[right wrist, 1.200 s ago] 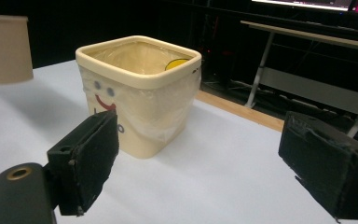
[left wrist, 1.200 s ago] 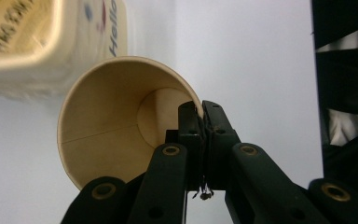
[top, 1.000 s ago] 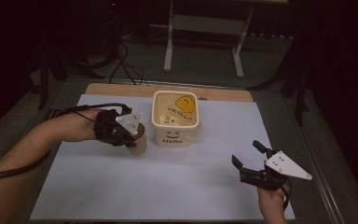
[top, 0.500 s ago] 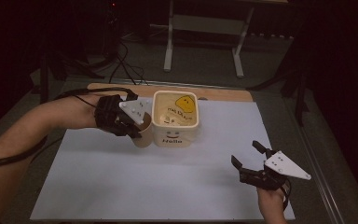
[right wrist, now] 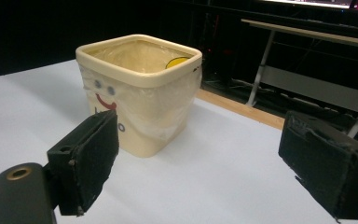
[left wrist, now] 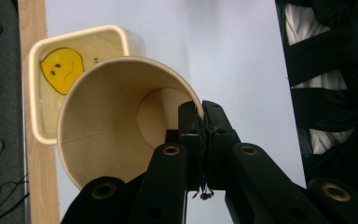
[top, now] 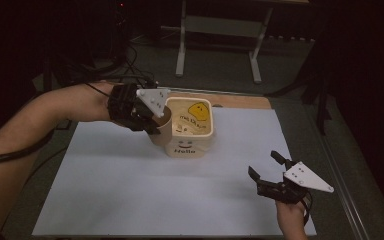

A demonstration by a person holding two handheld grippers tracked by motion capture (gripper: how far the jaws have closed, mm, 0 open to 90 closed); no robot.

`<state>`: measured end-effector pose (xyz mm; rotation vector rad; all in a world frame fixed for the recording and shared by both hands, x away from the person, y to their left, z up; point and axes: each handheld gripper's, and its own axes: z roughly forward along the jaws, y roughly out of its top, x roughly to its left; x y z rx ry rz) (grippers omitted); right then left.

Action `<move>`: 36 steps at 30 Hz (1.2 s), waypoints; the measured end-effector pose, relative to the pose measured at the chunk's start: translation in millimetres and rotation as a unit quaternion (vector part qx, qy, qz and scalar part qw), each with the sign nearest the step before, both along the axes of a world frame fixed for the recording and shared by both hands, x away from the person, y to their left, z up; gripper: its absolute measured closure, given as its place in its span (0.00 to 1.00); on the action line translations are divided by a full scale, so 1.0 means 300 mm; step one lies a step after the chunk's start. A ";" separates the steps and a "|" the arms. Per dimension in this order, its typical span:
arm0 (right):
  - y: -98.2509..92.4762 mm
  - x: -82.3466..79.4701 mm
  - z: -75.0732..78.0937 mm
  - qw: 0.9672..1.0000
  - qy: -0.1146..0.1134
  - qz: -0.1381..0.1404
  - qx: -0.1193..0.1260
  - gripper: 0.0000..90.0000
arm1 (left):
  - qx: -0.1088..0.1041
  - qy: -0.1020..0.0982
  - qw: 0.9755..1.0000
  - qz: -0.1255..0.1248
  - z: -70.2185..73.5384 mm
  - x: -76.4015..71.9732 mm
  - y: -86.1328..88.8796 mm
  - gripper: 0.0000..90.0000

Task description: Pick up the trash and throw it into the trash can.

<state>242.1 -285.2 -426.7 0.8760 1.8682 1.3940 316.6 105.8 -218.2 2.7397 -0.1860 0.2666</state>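
In the high view, the left gripper point(top: 156, 121) sits in the upper left of the frame, its jaws pinched tight on the rim of a brown paper cup point(top: 162, 131) that is tilted, its mouth turned toward the hand. The cup is just beside the left wall of the cream bin point(top: 207, 137), which stands at the upper centre of the white table sheet point(top: 130, 200) and bears a yellow face inside and "Hello" on its front. In the left gripper view, the cup point(left wrist: 107, 121) fills the centre, its wall clamped between the two black pads, with the bin point(left wrist: 35, 93) behind it at upper left. At the lower right of the high view, the right gripper point(top: 266, 170) rests low over the sheet, jaws wide apart and holding nothing. In the right gripper view, the bin point(right wrist: 144, 93) stands beyond those spread jaws.
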 end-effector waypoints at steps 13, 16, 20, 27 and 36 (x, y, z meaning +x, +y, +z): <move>-0.001 -0.001 0.001 1.000 -0.001 0.001 0.000 0.13 | -0.002 0.000 1.000 0.008 0.051 0.074 -0.067 0.99; -0.002 0.000 0.000 1.000 -0.001 0.001 0.000 0.13 | 0.011 0.001 1.000 0.013 0.047 0.093 -0.086 0.99; -0.004 0.000 0.000 1.000 -0.001 0.001 -0.001 0.13 | 0.018 0.000 1.000 0.018 0.051 0.117 -0.109 0.99; -0.003 -0.001 0.001 1.000 -0.003 0.002 -0.002 0.13 | 0.025 -0.003 0.999 0.032 0.064 0.168 -0.146 0.99; -0.003 -0.001 0.000 1.000 -0.001 0.004 -0.003 0.13 | 0.036 -0.003 0.998 0.054 0.073 0.234 -0.187 0.99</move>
